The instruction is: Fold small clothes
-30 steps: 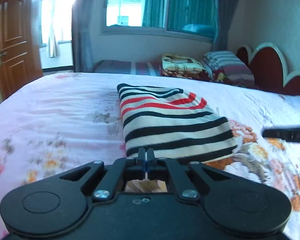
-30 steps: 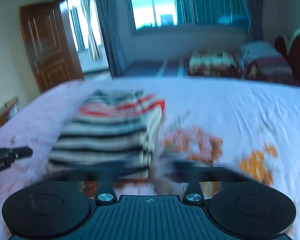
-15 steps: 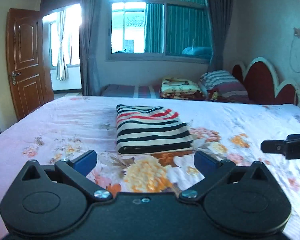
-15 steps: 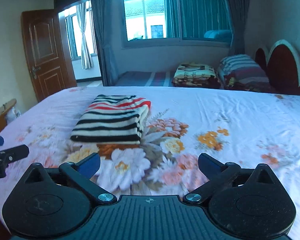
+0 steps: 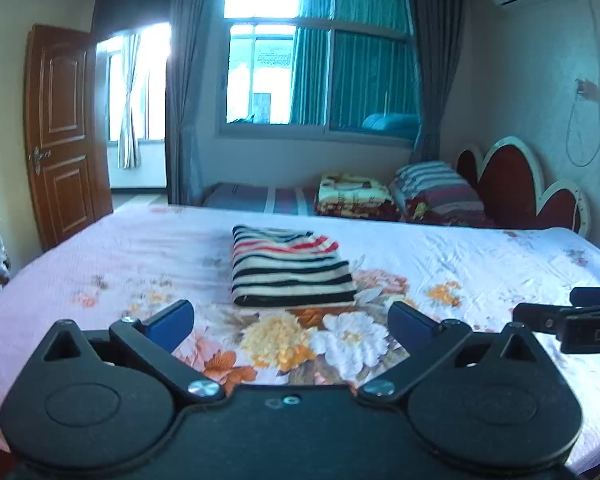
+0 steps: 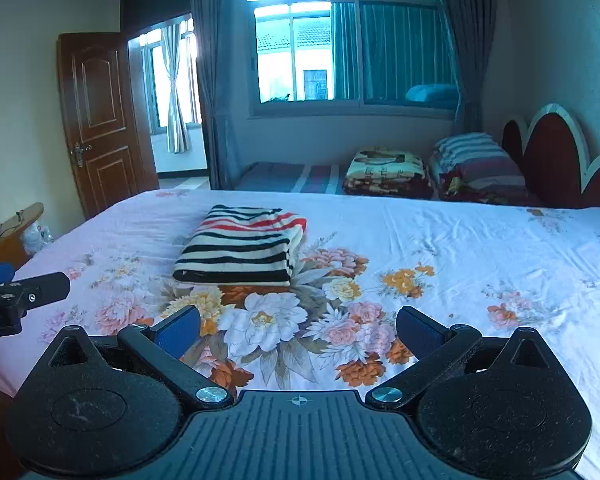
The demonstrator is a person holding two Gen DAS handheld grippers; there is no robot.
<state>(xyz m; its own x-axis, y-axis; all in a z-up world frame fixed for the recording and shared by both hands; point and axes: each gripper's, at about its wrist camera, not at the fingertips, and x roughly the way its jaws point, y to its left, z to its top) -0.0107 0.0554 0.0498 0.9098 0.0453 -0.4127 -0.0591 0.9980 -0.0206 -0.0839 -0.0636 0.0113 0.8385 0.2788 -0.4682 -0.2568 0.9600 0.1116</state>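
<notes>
A folded garment with black, cream and red stripes (image 5: 290, 270) lies flat on the floral bedsheet (image 5: 120, 264); it also shows in the right wrist view (image 6: 242, 246). My left gripper (image 5: 290, 326) is open and empty, held back from the garment's near edge. My right gripper (image 6: 298, 330) is open and empty, nearer the bed's front and to the right of the garment. The right gripper's tip shows at the right edge of the left wrist view (image 5: 568, 318). The left gripper's tip shows at the left edge of the right wrist view (image 6: 24, 292).
A second bed with a folded blanket (image 5: 354, 196) and striped pillows (image 5: 436, 184) stands behind, by a red headboard (image 5: 516, 188). A wooden door (image 5: 62, 136) is at the left. A wooden side table (image 6: 10, 232) stands at the bed's left.
My left gripper let go of the garment's near edge and opened. Both grippers have pulled back and risen away from the folded garment, which stays in place.
</notes>
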